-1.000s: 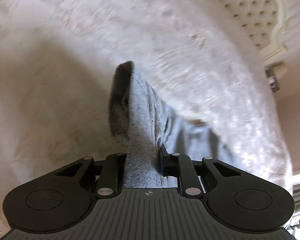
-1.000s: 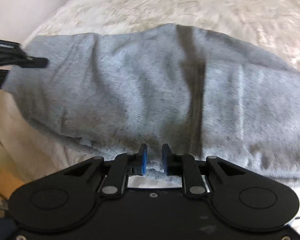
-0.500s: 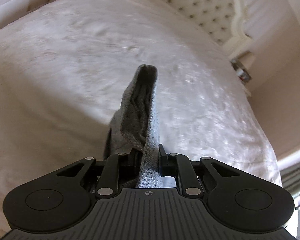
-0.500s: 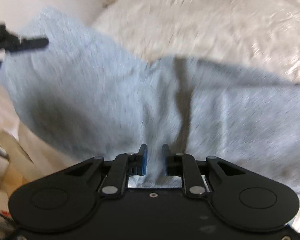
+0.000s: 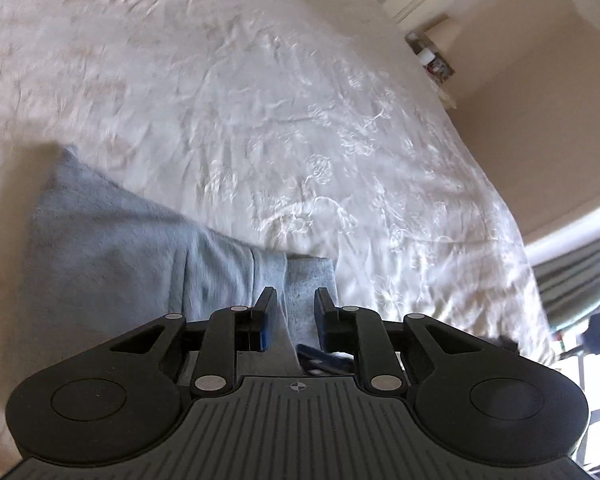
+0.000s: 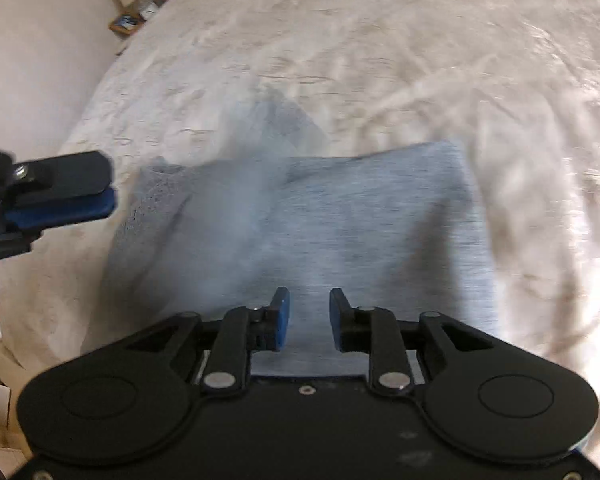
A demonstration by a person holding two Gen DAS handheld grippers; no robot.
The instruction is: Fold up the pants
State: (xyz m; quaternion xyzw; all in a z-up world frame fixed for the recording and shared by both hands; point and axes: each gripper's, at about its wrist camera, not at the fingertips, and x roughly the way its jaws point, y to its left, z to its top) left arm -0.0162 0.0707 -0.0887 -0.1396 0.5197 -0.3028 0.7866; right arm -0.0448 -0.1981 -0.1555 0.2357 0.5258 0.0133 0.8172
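On the white bedspread [image 6: 380, 40] lie the grey pants [image 6: 340, 220], folded over. Both the left gripper [image 5: 296, 300] and right gripper [image 6: 309, 304] are opening, jaws apart, cloth between them unpinched.

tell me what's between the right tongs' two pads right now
Grey pants fabric runs between the right tongs, whose jaws are opening; the right wrist view shows it.

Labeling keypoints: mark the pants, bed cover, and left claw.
pants [image 6: 360, 220]: right wrist view, flat grey top layer.
bed cover [image 5: 280, 100]: left wrist view, bare embroidered cream fabric.
left claw [image 5: 296, 320]: left wrist view, gap between its opening fingertips, grey cloth there.
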